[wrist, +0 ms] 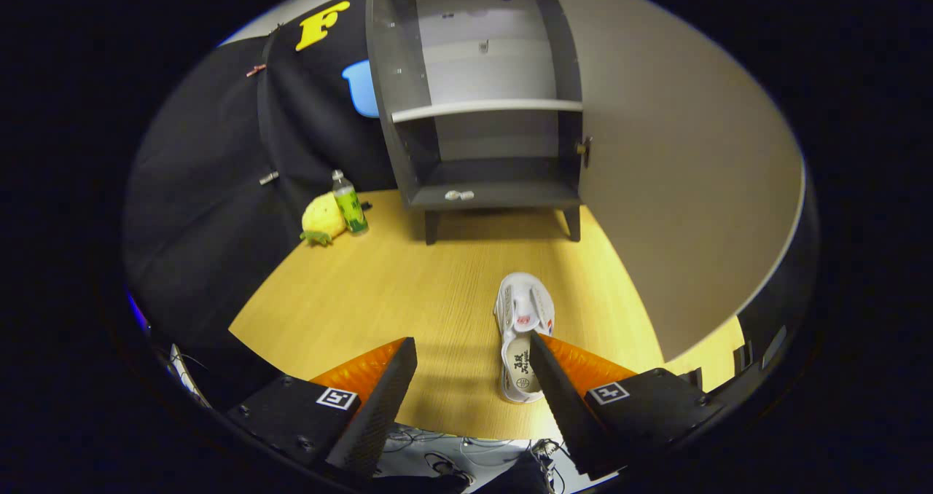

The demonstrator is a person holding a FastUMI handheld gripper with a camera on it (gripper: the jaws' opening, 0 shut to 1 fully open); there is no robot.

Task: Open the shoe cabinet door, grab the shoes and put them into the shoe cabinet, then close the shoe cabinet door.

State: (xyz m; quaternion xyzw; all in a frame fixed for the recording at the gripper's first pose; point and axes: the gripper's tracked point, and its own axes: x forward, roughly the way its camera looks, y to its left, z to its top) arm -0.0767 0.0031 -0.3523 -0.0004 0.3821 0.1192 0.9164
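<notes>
Tongs (472,366) spread wide, gripping nothing, held above the near part of the bench (379,290). White sandal (522,334) lying flat on the wood, just ahead of the right finger and partly hidden behind its tip, toe toward the shoe cabinet (481,93). Cabinet standing at the far end of the bench, door (678,159) already swung open to the right, inside empty with one shelf across the middle.

Probably light and soft, this sandal, with a bendable sole and straps. Best hold likely across the side wall near the strap, or on the heel edge; smooth sole maybe slippery.

Well apart to the left, a yellow plush toy (322,219) touching a green bottle (349,204), both outside the path. Nothing between sandal and cabinet opening; only the open door close on the right side.
</notes>
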